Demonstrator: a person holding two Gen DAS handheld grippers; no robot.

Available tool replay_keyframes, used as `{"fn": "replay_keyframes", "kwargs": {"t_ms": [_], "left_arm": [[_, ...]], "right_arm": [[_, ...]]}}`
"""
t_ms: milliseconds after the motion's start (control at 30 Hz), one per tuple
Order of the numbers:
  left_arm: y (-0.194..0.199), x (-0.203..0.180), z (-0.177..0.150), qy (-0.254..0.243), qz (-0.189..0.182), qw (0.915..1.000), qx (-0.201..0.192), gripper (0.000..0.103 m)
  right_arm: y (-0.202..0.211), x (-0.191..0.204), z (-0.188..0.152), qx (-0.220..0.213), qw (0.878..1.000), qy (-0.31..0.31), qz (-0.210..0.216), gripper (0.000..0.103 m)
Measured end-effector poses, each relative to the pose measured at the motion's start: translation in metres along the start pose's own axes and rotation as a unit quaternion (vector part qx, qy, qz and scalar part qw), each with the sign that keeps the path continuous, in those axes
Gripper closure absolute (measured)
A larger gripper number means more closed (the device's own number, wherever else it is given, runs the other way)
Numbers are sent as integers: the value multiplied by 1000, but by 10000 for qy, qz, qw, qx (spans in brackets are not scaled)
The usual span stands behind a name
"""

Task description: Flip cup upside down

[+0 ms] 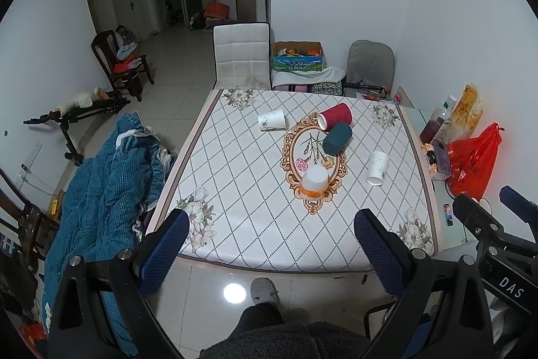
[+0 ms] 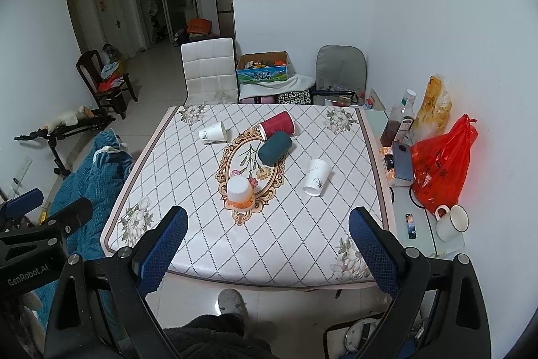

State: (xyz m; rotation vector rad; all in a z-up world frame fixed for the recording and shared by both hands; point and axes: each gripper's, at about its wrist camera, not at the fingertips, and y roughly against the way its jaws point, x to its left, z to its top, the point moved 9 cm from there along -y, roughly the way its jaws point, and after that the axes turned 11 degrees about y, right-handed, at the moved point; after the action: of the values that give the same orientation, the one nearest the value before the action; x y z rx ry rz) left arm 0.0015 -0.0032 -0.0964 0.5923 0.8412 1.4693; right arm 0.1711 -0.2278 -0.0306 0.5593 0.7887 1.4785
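Several paper cups sit on the patterned table (image 1: 242, 184) (image 2: 188, 177). A white cup with an orange base (image 1: 314, 182) (image 2: 239, 191) stands upside down on the oval motif. A red cup (image 1: 335, 115) (image 2: 277, 125), a dark teal cup (image 1: 337, 138) (image 2: 275, 148) and two white cups (image 1: 271, 120) (image 2: 212, 132), (image 1: 377, 168) (image 2: 316, 176) lie on their sides. My left gripper (image 1: 272, 224) is open and empty, held back over the table's near edge. My right gripper (image 2: 269, 224) is open and empty, likewise back from the cups. Each gripper shows in the other's view, the right gripper (image 1: 497, 217) and the left gripper (image 2: 43, 207).
A red plastic bag (image 2: 440, 167), bottles (image 2: 400, 120), a phone (image 2: 401, 160) and a white mug (image 2: 452, 222) crowd the glass side table at right. A blue blanket (image 1: 101, 190) lies at left. Chairs (image 1: 242, 56) and a box (image 1: 297, 56) stand behind the table.
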Motion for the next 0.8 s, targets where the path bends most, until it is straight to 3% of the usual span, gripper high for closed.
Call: {"fn": "replay_keyframes", "kwargs": {"t_ms": [800], "left_arm": [[11, 2, 1, 25, 117, 9999, -107, 2]], "right_arm": [[13, -2, -5, -27, 10000, -23, 26, 4]]}}
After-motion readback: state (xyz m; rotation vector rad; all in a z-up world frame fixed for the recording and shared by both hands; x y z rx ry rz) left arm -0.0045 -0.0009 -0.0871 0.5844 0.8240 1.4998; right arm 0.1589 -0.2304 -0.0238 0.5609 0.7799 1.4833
